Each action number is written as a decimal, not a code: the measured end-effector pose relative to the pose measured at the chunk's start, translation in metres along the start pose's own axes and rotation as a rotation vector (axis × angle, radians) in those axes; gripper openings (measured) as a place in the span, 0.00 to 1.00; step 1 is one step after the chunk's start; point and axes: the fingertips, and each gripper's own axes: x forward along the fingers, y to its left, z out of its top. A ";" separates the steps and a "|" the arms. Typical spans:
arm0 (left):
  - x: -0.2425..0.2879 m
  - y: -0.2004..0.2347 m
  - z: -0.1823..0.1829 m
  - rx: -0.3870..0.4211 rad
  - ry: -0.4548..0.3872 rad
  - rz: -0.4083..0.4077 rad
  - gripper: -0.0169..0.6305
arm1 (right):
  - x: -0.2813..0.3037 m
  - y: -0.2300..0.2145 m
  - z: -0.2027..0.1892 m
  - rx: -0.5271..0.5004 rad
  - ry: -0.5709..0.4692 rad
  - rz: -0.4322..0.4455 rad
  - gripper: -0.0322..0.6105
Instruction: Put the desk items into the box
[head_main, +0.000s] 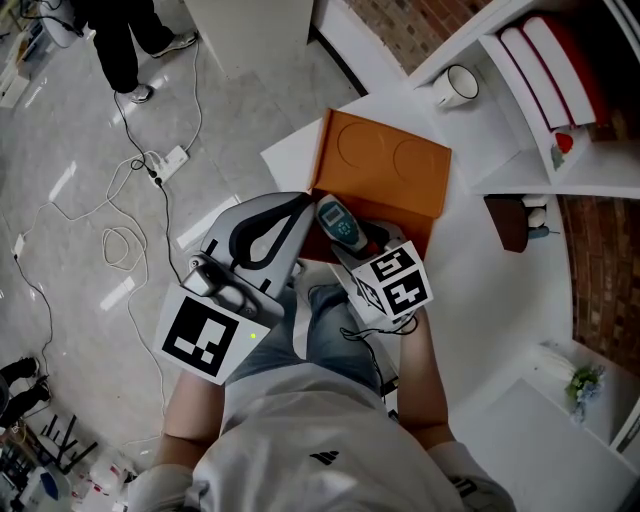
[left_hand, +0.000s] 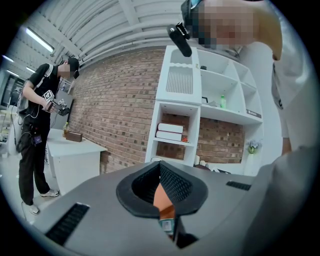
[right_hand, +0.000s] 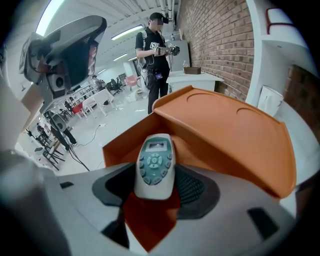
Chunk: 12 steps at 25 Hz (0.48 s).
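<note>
An orange box (head_main: 385, 170) stands on the white desk (head_main: 480, 290) with its lid tipped up and back. My right gripper (head_main: 345, 235) is shut on a grey remote control (head_main: 337, 222) with a small screen, held over the box's near edge. In the right gripper view the remote (right_hand: 155, 167) lies between the dark pads, with the orange box (right_hand: 225, 135) right behind it. My left gripper (head_main: 300, 206) hovers just left of the box, its jaws shut and holding nothing. Through its narrow pad gap (left_hand: 162, 192) a sliver of orange shows.
A white mug (head_main: 458, 85) stands on the desk behind the box, beside a white shelf unit holding red and white books (head_main: 545, 60). A brown object (head_main: 510, 220) sits to the right, a small plant (head_main: 582, 380) further right. Cables and a power strip (head_main: 170, 160) lie on the floor; a person (right_hand: 157, 55) stands nearby.
</note>
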 end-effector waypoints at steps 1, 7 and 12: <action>0.000 0.000 0.000 -0.001 0.000 0.000 0.05 | 0.001 -0.001 -0.001 0.003 0.006 -0.001 0.44; -0.004 0.002 0.000 -0.002 -0.003 -0.001 0.05 | 0.005 -0.003 -0.003 0.016 0.040 -0.012 0.44; -0.007 0.003 0.000 -0.002 -0.002 -0.004 0.05 | 0.008 -0.004 -0.003 0.009 0.057 -0.030 0.45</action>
